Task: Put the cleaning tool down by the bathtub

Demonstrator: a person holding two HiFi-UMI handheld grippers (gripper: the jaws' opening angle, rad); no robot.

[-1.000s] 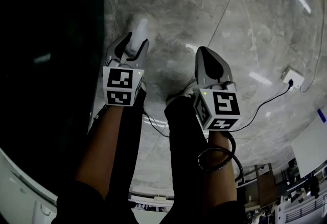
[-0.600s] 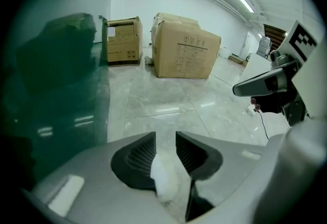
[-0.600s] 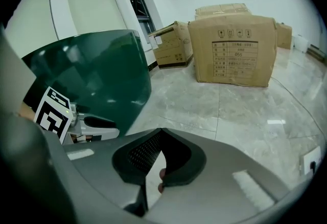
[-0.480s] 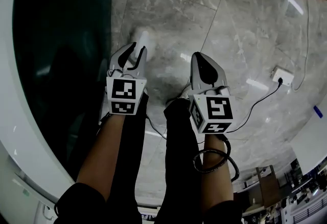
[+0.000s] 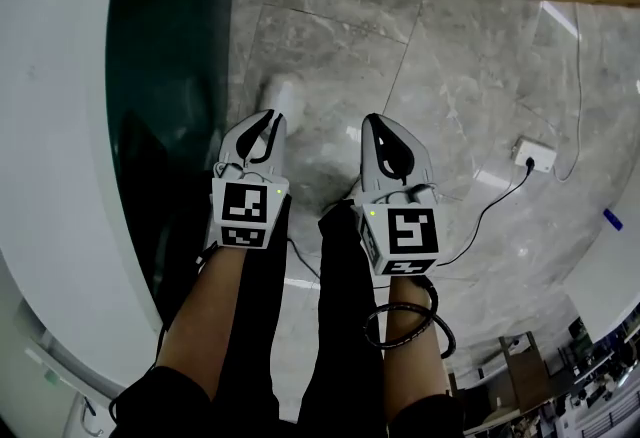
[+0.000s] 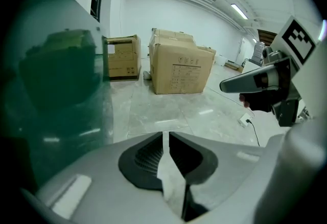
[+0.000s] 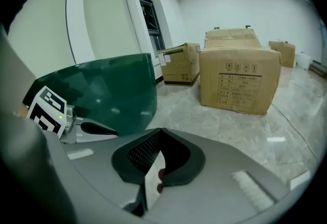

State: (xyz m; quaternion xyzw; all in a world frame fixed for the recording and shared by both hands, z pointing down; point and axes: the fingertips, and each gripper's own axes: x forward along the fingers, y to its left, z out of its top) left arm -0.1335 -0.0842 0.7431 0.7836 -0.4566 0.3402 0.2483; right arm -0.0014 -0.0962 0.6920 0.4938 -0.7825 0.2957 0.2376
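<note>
A white, blurred cleaning tool (image 5: pixel 284 94) sits low on the marble floor beside the dark green bathtub (image 5: pixel 165 116), just past the tips of my left gripper (image 5: pixel 271 117). I cannot tell whether the tips touch it. In the left gripper view the left gripper (image 6: pixel 165 136) has its jaws together, with only a thin pale slit between them. My right gripper (image 5: pixel 375 122) hangs to the right, shut and empty; the right gripper view shows its tips (image 7: pixel 160 131) meeting. The tub's green wall (image 7: pixel 102 90) fills the left of that view.
Large cardboard boxes (image 6: pixel 179 69) (image 7: pixel 237 77) stand across the floor. A white socket block (image 5: pixel 528 158) with a cable lies on the floor at right. The person's black-clad legs (image 5: pixel 340 306) stand under the grippers. The tub's white rim (image 5: pixel 60 146) curves along the left.
The left jaws stood apart around the white tool a second ago and are now together behind it. The head view has swung, bringing the tub's white rim into sight.
</note>
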